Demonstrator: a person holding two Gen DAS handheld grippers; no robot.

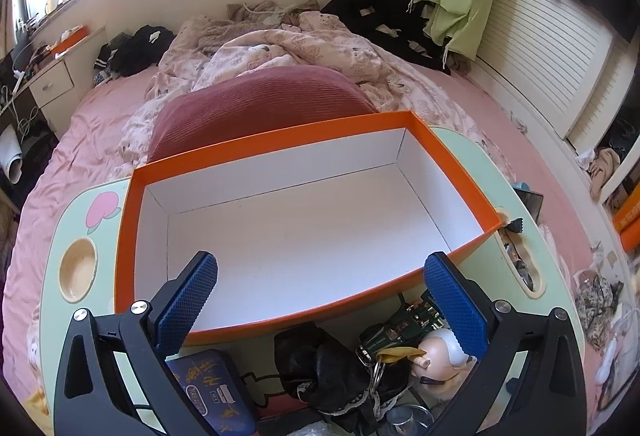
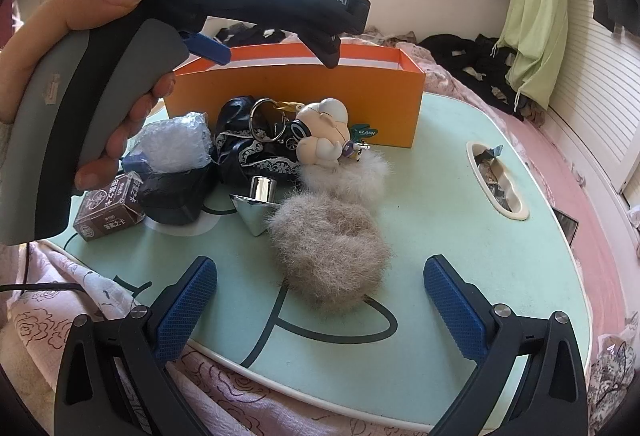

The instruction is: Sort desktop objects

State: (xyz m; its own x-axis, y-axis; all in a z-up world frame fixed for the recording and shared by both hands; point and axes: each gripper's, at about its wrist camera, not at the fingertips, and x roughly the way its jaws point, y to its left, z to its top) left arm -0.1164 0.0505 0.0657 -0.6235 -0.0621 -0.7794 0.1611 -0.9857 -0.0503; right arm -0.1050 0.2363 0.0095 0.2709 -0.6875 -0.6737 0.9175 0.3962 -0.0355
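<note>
An orange box with a bare white inside stands on the mint lap table. My left gripper hangs open over the box's near edge, nothing between its fingers. Below it lie a dark blue card box, black lace cloth, a green toy car and a doll-head keychain. In the right wrist view my right gripper is open low over the table, just short of a grey fur pompom. A hand holds the left gripper's body above the box.
On the table also lie a chrome cone, a brown carton, bubble wrap on a black bag, and a slot with small items at the right. The table stands on a pink bed with a quilt.
</note>
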